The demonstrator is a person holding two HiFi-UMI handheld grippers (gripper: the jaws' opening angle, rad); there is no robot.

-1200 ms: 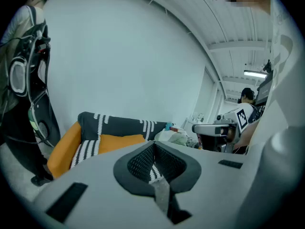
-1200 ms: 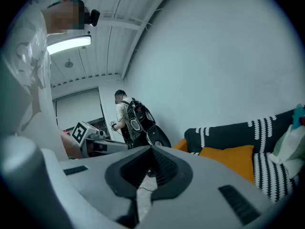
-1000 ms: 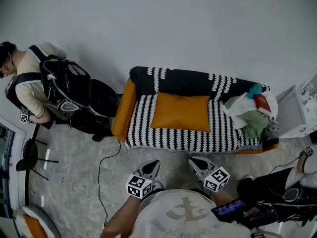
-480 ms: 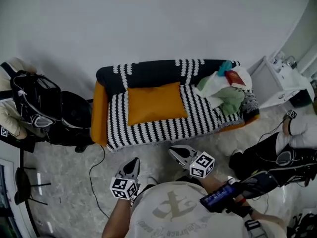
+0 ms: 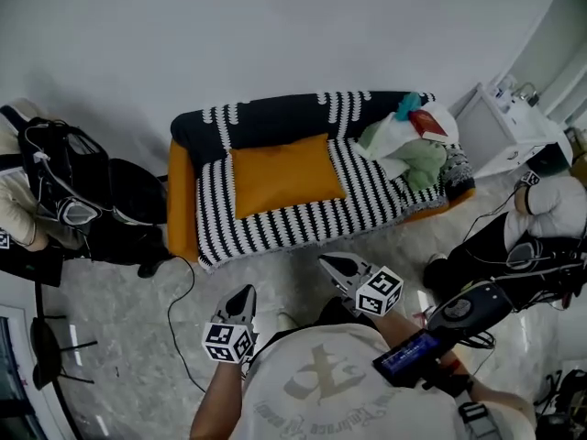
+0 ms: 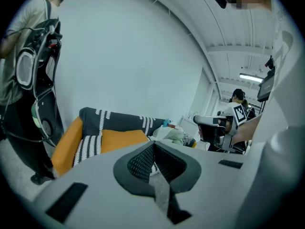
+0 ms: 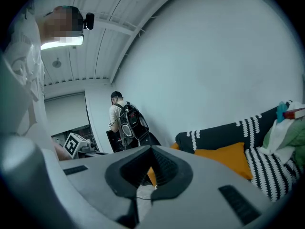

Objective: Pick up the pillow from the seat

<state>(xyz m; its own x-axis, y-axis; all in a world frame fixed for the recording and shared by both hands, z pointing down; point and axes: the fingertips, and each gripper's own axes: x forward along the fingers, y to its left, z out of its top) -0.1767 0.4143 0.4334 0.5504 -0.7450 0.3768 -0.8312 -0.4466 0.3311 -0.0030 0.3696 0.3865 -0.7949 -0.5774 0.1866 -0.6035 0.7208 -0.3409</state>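
An orange pillow (image 5: 284, 173) lies on the seat of a black-and-white striped sofa (image 5: 303, 223) with an orange side (image 5: 178, 200); the pillow also shows in the left gripper view (image 6: 123, 139) and the right gripper view (image 7: 228, 159). My left gripper (image 5: 242, 301) hangs over the floor in front of the sofa, shut and empty. My right gripper (image 5: 337, 267) is also shut and empty, a little nearer the sofa's front edge. Both are well short of the pillow.
A heap of clothes (image 5: 407, 147) fills the sofa's right end. A person with a black backpack (image 5: 64, 186) stands left of the sofa. A white cabinet (image 5: 500, 126) is at the right. Another person (image 5: 541, 214) sits at the right. A cable (image 5: 179, 310) trails on the floor.
The view has swung, so the sofa sits further left and more tilted in the frame. Both grippers stay shut in front of the sofa; the right one has edged closer to it.
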